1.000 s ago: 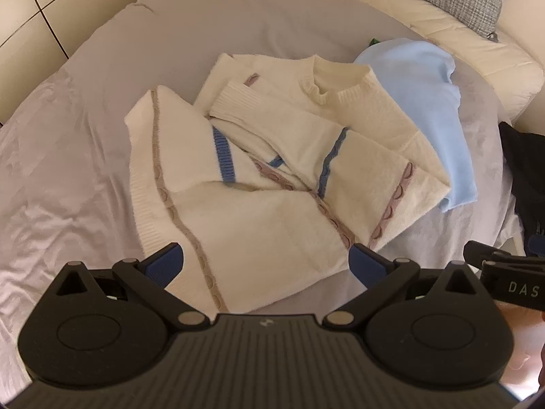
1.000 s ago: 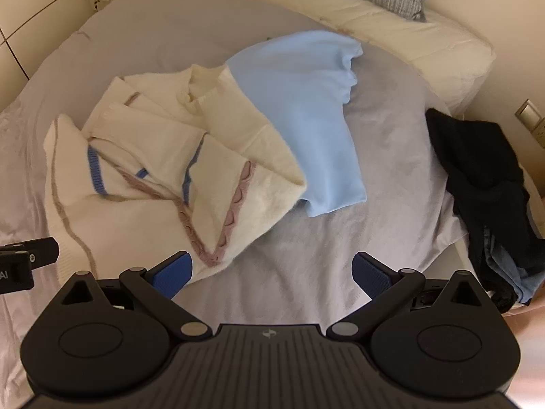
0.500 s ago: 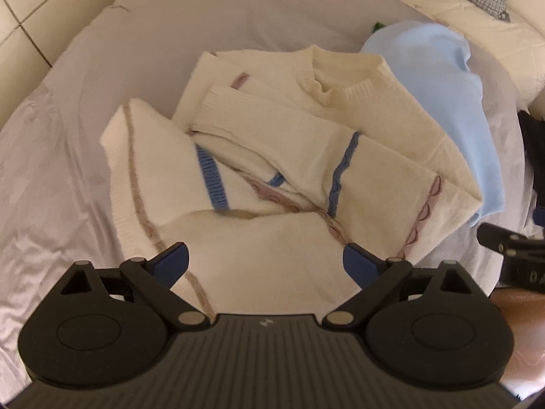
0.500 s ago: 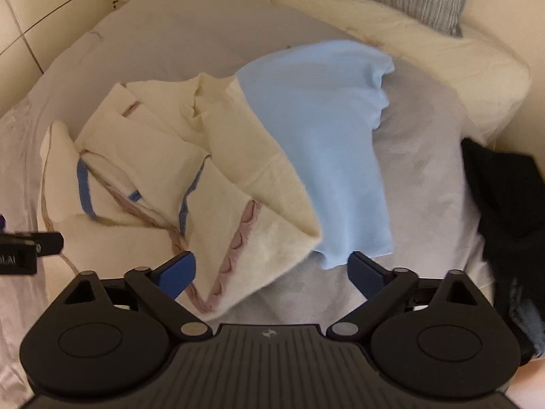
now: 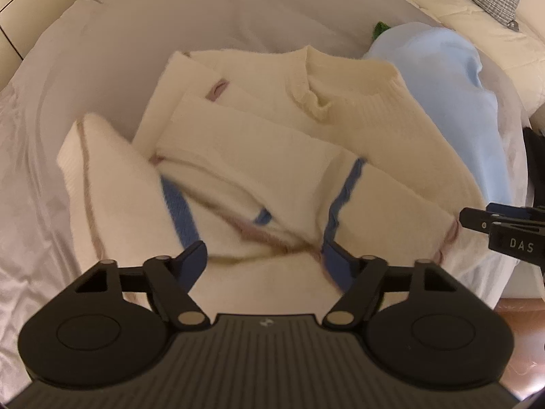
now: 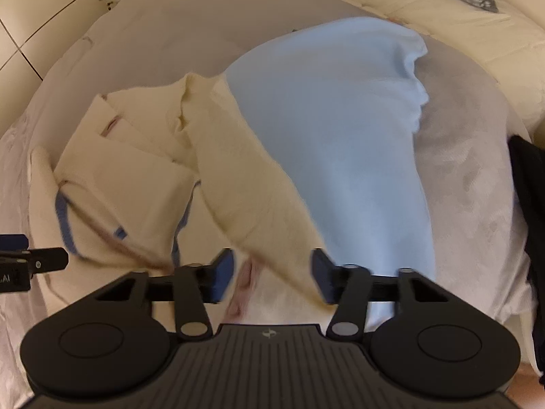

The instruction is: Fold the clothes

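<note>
Your left gripper (image 5: 264, 266) hangs over the near hem of a cream knitted sweater with blue and mauve stripes (image 5: 272, 156), half folded on a bed under a grey sheet (image 5: 112, 51). Its jaws are closing with the knit between them, not yet pinched. Your right gripper (image 6: 272, 271) does the same at the sweater's near right corner (image 6: 238, 184), jaws closing around a raised fold. Beyond those jaws lies a pale blue garment (image 6: 340, 129), partly under the sweater.
</note>
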A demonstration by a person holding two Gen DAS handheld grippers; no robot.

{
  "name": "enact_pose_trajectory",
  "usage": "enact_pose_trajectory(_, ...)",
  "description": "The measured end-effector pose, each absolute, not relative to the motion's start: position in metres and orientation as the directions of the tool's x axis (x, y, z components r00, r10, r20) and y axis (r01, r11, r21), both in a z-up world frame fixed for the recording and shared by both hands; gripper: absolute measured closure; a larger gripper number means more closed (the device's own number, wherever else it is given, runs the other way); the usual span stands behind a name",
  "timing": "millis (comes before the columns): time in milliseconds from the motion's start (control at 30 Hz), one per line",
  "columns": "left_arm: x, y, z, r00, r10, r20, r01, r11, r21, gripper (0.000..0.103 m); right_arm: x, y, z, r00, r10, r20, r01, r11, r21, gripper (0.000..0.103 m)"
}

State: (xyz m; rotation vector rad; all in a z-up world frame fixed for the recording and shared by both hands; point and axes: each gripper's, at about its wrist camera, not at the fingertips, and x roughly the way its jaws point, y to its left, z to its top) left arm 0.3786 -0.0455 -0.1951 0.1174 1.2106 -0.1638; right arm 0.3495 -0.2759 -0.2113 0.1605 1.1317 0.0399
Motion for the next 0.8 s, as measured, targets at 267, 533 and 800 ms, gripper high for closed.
enact_pose_trajectory(267, 0.426, -0.063, -0.217, 0.355, -0.118, -0.927, 0.281, 0.96, -0.015, 0.058, 0.377, -0.283, -0.221, 0.457, 0.151, -0.876, 0.051, 0.979, 0.195, 0.061)
enact_pose_trajectory(533, 0.476, -0.069, -0.23, 0.369, -0.17, -0.914, 0.372, 0.928, -0.022, 0.065, 0.401, -0.286, -0.226, 0.474, 0.177, -0.863, 0.019, 0.977, 0.211, 0.058)
enact_pose_trajectory(800, 0.517, -0.072, -0.246, 0.369, -0.216, -0.904, 0.51, 0.86, 0.003, 0.067, 0.41, -0.28, -0.231, 0.473, 0.191, -0.86, -0.03, 0.979, 0.201, 0.057)
